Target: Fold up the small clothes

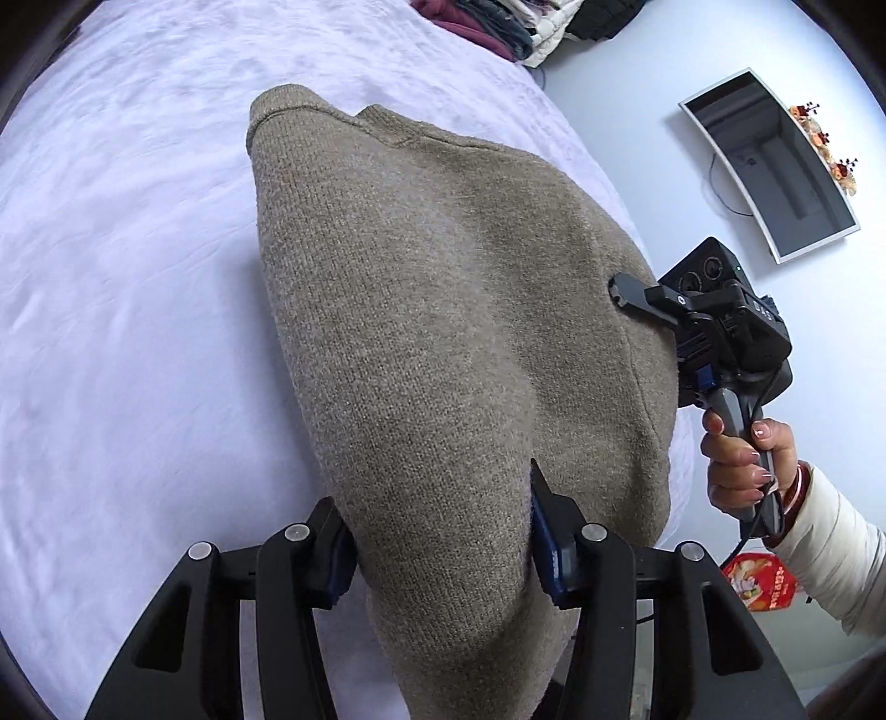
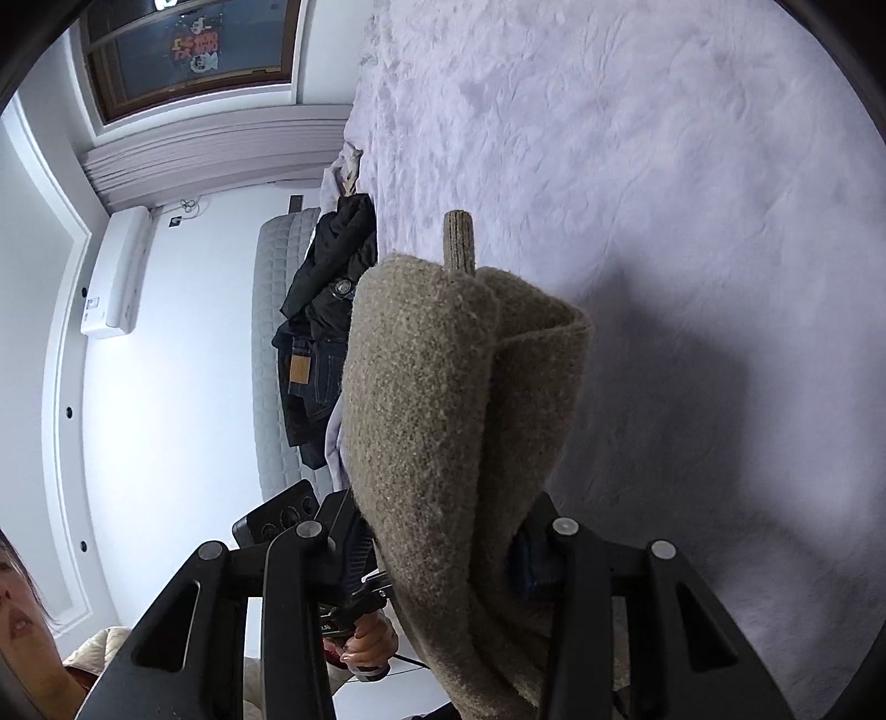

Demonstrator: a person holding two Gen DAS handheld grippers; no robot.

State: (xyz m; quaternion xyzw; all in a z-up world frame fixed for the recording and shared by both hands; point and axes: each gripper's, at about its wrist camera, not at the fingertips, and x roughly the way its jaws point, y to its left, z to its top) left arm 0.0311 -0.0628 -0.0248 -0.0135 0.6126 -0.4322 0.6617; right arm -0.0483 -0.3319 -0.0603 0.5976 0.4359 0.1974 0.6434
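Observation:
A beige knit sweater (image 1: 443, 310) is held up over a white fuzzy bed cover (image 1: 127, 288). My left gripper (image 1: 443, 548) is shut on the sweater's near edge, and the cloth hangs down between its fingers. My right gripper (image 1: 626, 293) grips the sweater's right edge in the left wrist view. In the right wrist view the right gripper (image 2: 443, 548) is shut on a folded bunch of the sweater (image 2: 443, 399), which rises in front of the lens. A ribbed cuff (image 2: 458, 239) sticks up behind the bunch.
A pile of other clothes (image 1: 498, 27) lies at the bed's far edge. A wall screen (image 1: 775, 166) hangs to the right. Dark clothes and jeans (image 2: 326, 332) lie beside a grey mattress (image 2: 271, 354). The bed cover (image 2: 692, 221) spreads to the right.

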